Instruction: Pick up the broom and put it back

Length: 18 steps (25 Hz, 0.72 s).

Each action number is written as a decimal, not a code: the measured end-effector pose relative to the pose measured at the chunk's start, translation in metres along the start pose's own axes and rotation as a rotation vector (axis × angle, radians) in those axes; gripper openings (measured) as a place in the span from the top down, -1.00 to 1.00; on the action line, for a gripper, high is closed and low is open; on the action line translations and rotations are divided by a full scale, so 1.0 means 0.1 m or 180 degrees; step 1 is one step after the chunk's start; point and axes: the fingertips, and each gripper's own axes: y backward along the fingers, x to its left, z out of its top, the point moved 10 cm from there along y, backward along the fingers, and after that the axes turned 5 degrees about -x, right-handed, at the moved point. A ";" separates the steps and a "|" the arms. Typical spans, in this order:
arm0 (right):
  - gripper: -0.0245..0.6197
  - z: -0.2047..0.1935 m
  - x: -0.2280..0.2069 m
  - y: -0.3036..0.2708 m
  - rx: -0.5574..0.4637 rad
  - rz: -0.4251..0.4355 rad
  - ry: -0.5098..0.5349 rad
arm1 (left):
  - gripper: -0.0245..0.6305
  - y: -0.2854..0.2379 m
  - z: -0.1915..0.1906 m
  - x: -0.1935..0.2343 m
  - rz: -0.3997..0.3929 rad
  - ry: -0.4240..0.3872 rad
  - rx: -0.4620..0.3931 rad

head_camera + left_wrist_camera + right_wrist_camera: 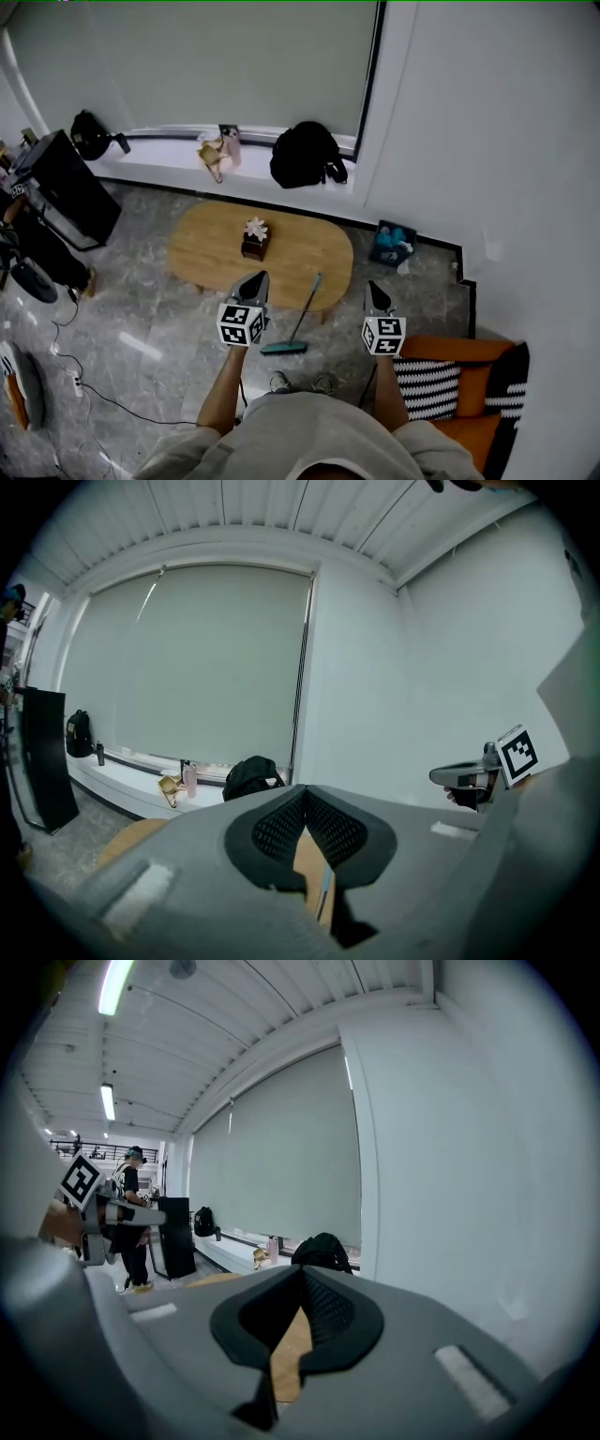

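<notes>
Head view: I'm holding left claw [258, 279] and right claw [376, 290] pinched closed, empty, near broom [302, 314] leaning on table [211, 244]. Approaching step; next needs one claw opening over handle.

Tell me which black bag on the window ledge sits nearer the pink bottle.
The larger black backpack, just right of the pink bottle; the smaller black bag lies far left.
</notes>
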 end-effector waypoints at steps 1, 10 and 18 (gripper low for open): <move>0.92 0.01 0.01 0.02 -0.0008 0.0005 0.0014 | 0.92 0.02 0.01 -0.01 0.0003 0.0002 -0.0006; 0.92 0.10 0.04 0.06 -0.0060 -0.0008 0.0086 | 0.92 0.10 0.06 0.01 0.0032 -0.0025 -0.0076; 0.92 0.14 0.07 0.02 -0.0033 0.0052 0.0167 | 0.92 0.14 0.11 0.03 0.0077 -0.0053 -0.0121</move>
